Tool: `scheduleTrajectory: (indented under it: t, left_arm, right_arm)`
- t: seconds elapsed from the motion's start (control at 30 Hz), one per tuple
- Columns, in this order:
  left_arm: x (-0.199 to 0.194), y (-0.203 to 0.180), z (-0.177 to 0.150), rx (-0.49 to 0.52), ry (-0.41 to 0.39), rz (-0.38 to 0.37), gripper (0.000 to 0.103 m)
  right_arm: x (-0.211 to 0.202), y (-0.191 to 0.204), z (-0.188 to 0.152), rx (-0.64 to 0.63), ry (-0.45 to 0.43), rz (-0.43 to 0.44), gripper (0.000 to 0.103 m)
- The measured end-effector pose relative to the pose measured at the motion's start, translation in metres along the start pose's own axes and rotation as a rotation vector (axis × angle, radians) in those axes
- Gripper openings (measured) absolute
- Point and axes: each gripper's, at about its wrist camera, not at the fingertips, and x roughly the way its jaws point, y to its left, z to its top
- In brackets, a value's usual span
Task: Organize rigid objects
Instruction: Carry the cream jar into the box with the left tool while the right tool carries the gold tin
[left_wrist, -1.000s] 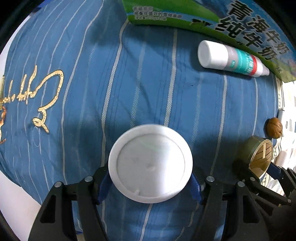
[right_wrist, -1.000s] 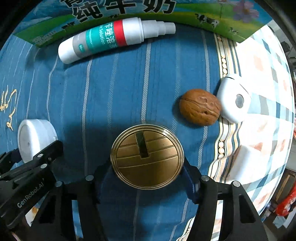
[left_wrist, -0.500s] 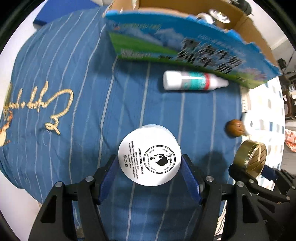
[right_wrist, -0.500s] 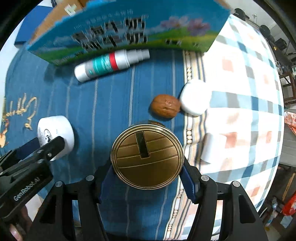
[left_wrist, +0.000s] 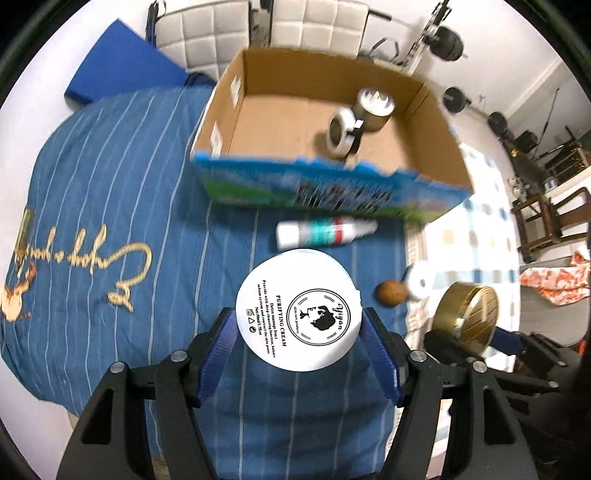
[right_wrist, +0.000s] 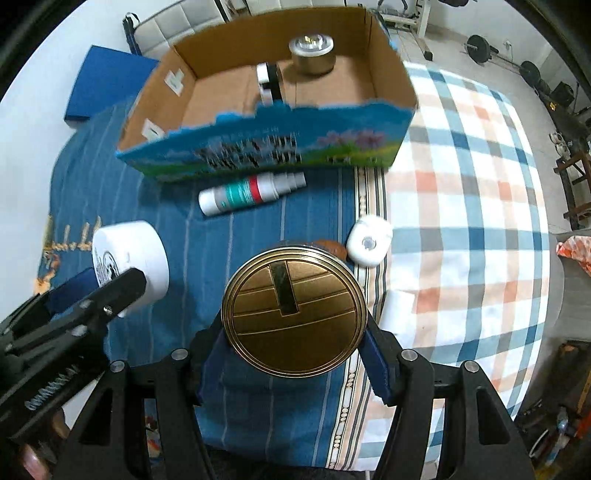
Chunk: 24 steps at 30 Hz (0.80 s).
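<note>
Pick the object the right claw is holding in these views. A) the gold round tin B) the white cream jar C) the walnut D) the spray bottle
A: the gold round tin sits clamped in the right claw, lifted above the bed.

Ahead of both tongs sits the cardboard box (right_wrist: 266, 147), with a tin (right_wrist: 312, 53) and tape roll (right_wrist: 269, 83) inside. The spray bottle (right_wrist: 251, 192) lies just before it; the walnut (left_wrist: 392, 292) and floss case (right_wrist: 369, 242) touch, right of the left gripper (left_wrist: 298, 332).
</note>
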Motion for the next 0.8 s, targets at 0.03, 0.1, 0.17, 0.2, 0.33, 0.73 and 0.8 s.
scheduleTrajectory:
  t: [0.03, 0.1, 0.17, 0.2, 0.33, 0.73, 0.8]
  left_arm:
    - [-0.008, -0.002, 0.006, 0.004, -0.021, -0.005, 0.065]
    - [-0.015, -0.004, 0.016, 0.011, -0.045, -0.013, 0.065]
    - [-0.024, -0.006, 0.031, 0.015, -0.068, -0.027, 0.065]
    - [-0.027, -0.007, 0.038, 0.018, -0.076, -0.032, 0.065]
    - [-0.033, -0.011, 0.072, 0.029, -0.106, -0.049, 0.065]
    - [0.044, 0.010, 0.207, -0.051, -0.013, -0.095, 0.065]
    - [0.068, 0.012, 0.229, -0.058, 0.018, -0.090, 0.065]
  right_arm:
    - [-0.007, -0.001, 0.004, 0.003, -0.011, 0.012, 0.066]
    - [-0.017, -0.002, 0.010, 0.003, -0.023, 0.027, 0.066]
    - [-0.024, -0.004, 0.019, 0.009, -0.038, 0.047, 0.066]
    - [-0.029, -0.005, 0.024, 0.009, -0.045, 0.055, 0.066]
    - [-0.045, -0.008, 0.052, 0.019, -0.073, 0.083, 0.066]
    - [-0.008, -0.029, 0.187, 0.102, -0.090, 0.089, 0.066]
    - [0.016, -0.034, 0.214, 0.117, -0.067, 0.063, 0.066]
